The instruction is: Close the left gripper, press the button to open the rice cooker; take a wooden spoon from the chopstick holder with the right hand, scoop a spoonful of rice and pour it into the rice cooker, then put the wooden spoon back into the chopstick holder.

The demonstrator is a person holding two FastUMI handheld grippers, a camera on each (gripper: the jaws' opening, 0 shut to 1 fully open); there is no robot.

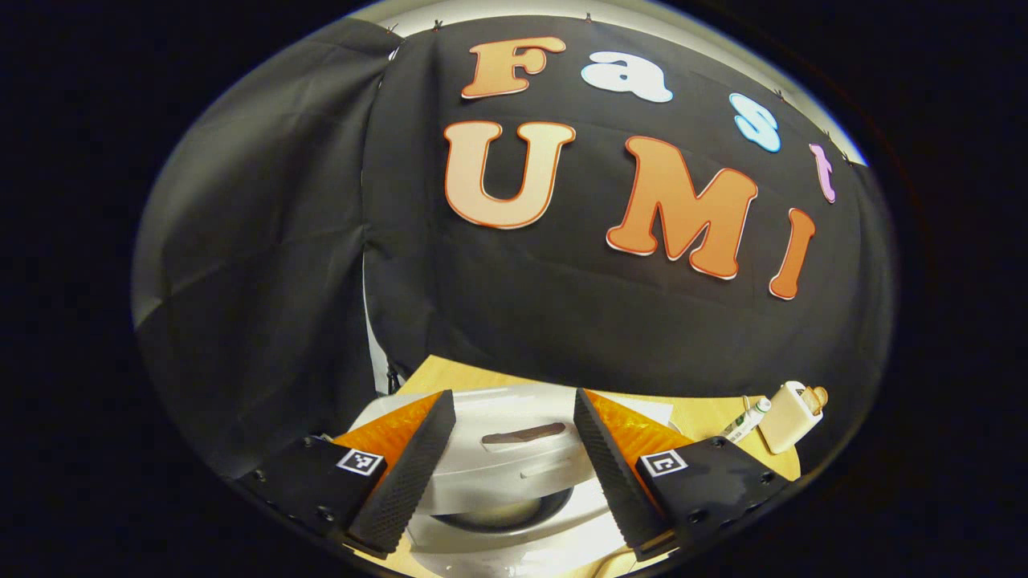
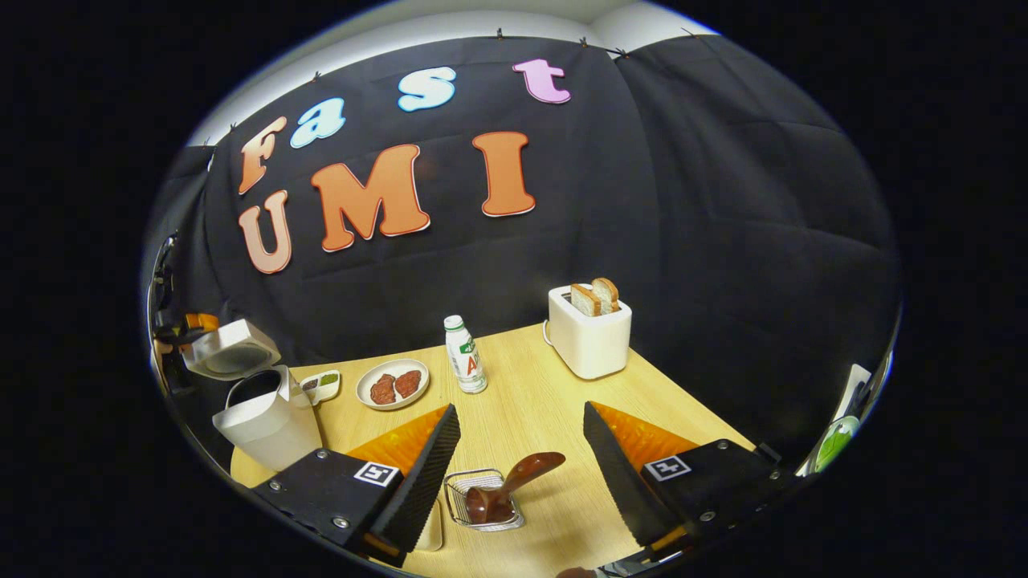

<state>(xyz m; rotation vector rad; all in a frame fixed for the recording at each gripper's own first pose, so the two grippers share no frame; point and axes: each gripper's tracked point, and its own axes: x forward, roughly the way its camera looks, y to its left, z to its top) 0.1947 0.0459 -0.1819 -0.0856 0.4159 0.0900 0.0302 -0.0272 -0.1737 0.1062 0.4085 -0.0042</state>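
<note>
The white rice cooker (image 2: 261, 417) stands at the table's left edge with its lid (image 2: 231, 352) swung up. In the left gripper view the lid (image 1: 514, 466) with its dark handle strip lies just below my left gripper (image 1: 512, 397), which is open over it; the metal inner pot (image 1: 502, 514) shows underneath. My right gripper (image 2: 520, 409) is open above a wire chopstick holder (image 2: 482, 514). A brown wooden spoon (image 2: 518, 478) leans in the holder, untouched by either finger.
A white toaster (image 2: 589, 337) with two bread slices stands at the back of the wooden table (image 2: 546, 385). A small milk bottle (image 2: 464, 355), a plate of meat (image 2: 392, 384) and a small sauce dish (image 2: 321, 386) lie between it and the cooker.
</note>
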